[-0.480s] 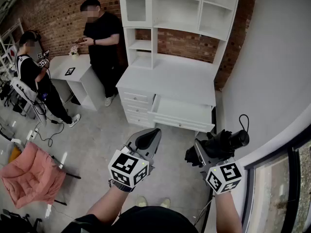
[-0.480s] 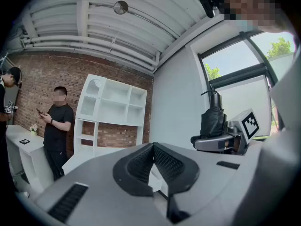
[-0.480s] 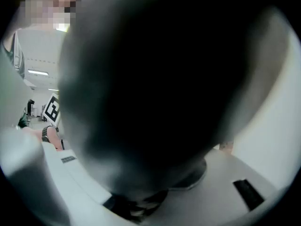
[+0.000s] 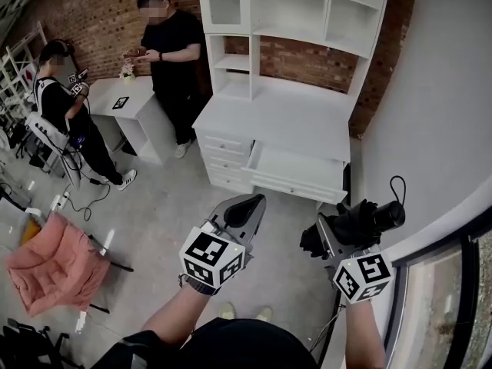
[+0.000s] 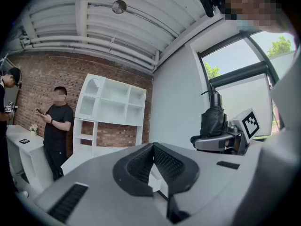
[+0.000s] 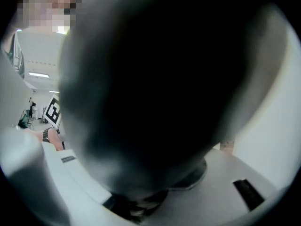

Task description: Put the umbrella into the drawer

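Clamping the folded black umbrella (image 4: 367, 221), the right gripper (image 4: 324, 241) stood apart from the open drawer (image 4: 300, 186); the left gripper (image 4: 244, 208) was closed, empty. Entering askew, the umbrella might catch the drawer's front.

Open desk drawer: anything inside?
The drawer shows only a bare white bottom; its rear is covered by the desk top. The umbrella is outside, held by the right gripper.
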{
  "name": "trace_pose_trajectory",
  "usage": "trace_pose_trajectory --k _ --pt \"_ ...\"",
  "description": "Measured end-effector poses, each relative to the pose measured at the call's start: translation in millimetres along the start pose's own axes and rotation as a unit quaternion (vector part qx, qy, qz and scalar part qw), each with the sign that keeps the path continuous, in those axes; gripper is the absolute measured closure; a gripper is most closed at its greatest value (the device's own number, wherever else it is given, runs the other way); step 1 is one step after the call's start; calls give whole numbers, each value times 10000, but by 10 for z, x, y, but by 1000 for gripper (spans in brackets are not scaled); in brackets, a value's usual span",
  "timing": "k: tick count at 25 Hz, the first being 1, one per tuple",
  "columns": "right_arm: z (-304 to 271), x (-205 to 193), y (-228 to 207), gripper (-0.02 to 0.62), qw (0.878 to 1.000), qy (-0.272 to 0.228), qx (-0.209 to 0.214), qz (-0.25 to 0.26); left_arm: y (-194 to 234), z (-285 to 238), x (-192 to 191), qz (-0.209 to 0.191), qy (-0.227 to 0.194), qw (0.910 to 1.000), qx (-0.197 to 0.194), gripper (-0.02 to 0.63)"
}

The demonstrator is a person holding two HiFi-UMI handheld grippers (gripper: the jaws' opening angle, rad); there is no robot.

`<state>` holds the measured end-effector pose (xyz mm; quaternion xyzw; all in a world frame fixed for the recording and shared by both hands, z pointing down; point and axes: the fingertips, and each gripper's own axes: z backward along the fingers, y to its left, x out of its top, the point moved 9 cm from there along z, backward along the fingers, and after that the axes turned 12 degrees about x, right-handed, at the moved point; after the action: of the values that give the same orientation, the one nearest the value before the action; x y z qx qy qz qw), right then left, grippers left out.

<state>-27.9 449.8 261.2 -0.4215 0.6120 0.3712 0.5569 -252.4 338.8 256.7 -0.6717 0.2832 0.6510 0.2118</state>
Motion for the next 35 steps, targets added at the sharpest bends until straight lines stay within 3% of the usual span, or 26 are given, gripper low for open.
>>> trace_pose_trajectory --k 15,21,28,35 --pt "214 -129 -390 402 9980 -319 461 -283 -301 -111 -118 5 29 9999 162 600" --pt "209 -194 -551 402 9979 -298 449 -358 -322 -257 -158 -40 75 9997 229 600" --pt "-45 -247 -750 402 9984 -194 362 -400 -94 -555 -186 -22 37 9997 255 600" --pt "-663 -276 -981 402 9986 -35 363 -392 400 -1048 -215 -64 0 9996 270 600"
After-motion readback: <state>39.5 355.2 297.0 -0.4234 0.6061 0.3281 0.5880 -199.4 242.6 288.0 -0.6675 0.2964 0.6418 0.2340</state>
